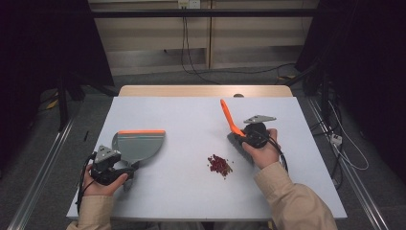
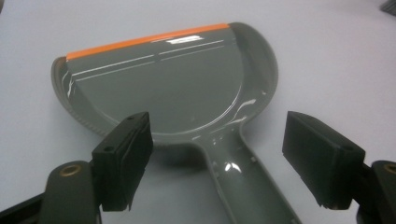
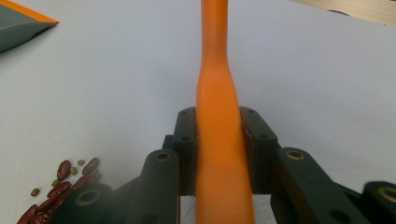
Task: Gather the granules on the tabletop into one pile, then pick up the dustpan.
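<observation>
Left tongs [image 2: 217,163] open astride dustpan [image 2: 163,88] handle, its axis running along them; right tongs [image 3: 219,140] clamp brush handle [image 3: 217,112], beans [image 1: 219,164] probably nearer right.

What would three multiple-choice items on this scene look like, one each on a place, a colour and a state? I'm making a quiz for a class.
1. Where do the beans lie on the table?
A. inside the dustpan
B. between the dustpan and the brush
C. at the far edge

2. What colour is the dustpan's lip?
A. orange
B. blue
C. white

3. How does the right gripper stand?
A. open over the beans
B. open beside the dustpan
C. shut on the brush handle

Key: 1 B, the high view shows the pile on bare table between the dustpan and the brush. 2 A, an orange strip edges the grey pan. 3 C, both jaws press the orange handle in the right gripper view.
</observation>
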{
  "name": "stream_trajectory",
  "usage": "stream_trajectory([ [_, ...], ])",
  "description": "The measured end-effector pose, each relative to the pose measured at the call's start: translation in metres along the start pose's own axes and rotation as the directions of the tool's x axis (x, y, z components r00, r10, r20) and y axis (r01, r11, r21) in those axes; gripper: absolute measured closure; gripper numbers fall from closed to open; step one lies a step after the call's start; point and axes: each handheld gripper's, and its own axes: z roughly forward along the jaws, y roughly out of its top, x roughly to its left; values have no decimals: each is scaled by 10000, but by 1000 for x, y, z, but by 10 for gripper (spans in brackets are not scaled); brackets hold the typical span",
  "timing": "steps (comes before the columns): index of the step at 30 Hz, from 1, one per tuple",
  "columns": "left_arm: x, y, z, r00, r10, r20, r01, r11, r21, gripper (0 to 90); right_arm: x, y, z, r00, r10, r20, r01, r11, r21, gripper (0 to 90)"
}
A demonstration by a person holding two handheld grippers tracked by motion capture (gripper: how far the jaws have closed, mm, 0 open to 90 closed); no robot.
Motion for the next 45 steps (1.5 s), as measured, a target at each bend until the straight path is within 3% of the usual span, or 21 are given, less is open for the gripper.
stream_trajectory([
  [4, -1, -3, 1, 10000, -31, -74, 34, 9993, 375, 283, 0, -1, 0, 10000, 37, 19, -36, 10000, -26, 709],
  [12, 2, -6, 3, 9986, -508, -142, 517, 9959, 737, 324, 0, -2, -2, 10000, 27, 9, -27, 10000, -25, 709],
  [18, 9, -5, 5, 9983, -530, -257, 552, 9943, 912, 438, 0, -2, -2, 10000, 38, 1, -38, 10000, -57, 709],
  [21, 13, -5, 10, 9993, -302, -219, 326, 9923, 1194, 507, 0, -2, -1, 10000, 47, 10, -47, 10000, -75, 709],
  [23, 14, -4, 14, 9993, -361, -78, 368, 9911, 1281, 536, 0, -2, -1, 10000, 25, -2, -25, 10000, -54, 708],
  [27, 15, 3, 22, 9996, -270, -107, 282, 9882, 1504, 540, 0, -2, -2, 10000, 29, -7, -29, 10000, -67, 709],
  [33, 12, 9, 34, 9998, 185, -90, -162, 9783, 2066, 578, -1, -2, -1, 10000, 43, -8, -43, 10000, -68, 708],
  [34, 12, 9, 35, 9995, 303, -96, -277, 9777, 2084, 629, -1, -2, -1, 10000, 49, -20, -49, 10000, -70, 709],
  [38, 12, 10, 35, 9985, 540, 34, -535, 9757, 2126, 641, -2, -2, -1, 10000, 92, -24, -93, 9999, -102, 709],
  [45, 7, 15, 26, 9918, 984, 815, -1115, 9783, 1749, 642, -1, -2, -2, 10000, 56, -76, -57, 9999, -155, 710],
])
